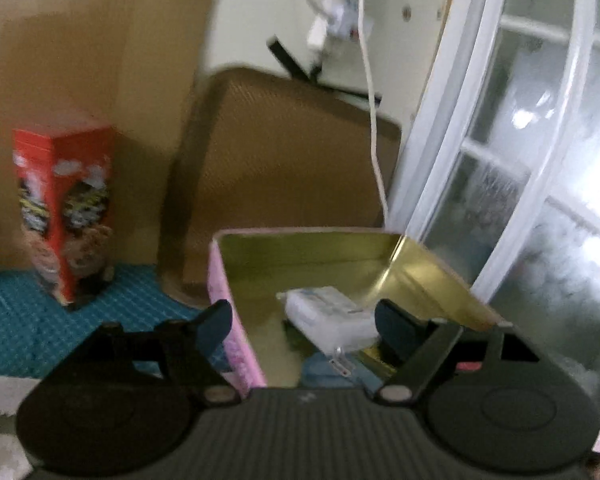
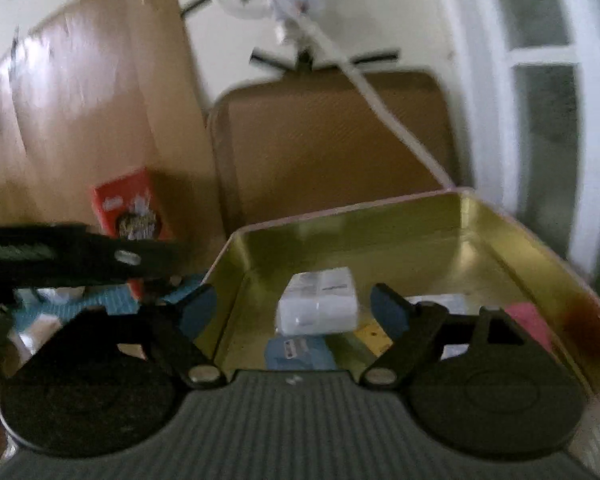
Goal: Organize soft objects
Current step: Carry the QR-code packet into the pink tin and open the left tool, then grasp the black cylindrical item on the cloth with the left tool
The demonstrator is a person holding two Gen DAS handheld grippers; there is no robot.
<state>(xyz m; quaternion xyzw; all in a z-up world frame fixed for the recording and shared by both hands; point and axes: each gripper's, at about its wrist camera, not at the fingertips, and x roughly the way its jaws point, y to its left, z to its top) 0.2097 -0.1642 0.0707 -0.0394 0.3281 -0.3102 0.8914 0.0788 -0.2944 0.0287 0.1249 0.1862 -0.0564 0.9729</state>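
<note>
An open tin (image 1: 320, 248) with a gold inside and pink outer wall stands on a teal mat. A white wrapped soft pack (image 1: 332, 316) lies in it, on top of a blue packet (image 1: 324, 368). My left gripper (image 1: 304, 318) hovers open over the tin's left wall, and the pads touch nothing. In the right wrist view the tin (image 2: 380, 224) also holds the white pack (image 2: 320, 304), a blue packet (image 2: 300, 354), a yellow piece (image 2: 374, 336) and a pink piece (image 2: 530, 320). My right gripper (image 2: 292, 304) is open above them, holding nothing.
A red snack box (image 1: 68, 212) stands upright on the teal mat (image 1: 20, 320) to the left. A brown case (image 1: 284, 152) leans behind the tin, against cardboard. A white cable (image 1: 374, 120) hangs down. A white-framed window (image 1: 520, 160) fills the right. The left gripper's body (image 2: 80, 256) crosses the right wrist view.
</note>
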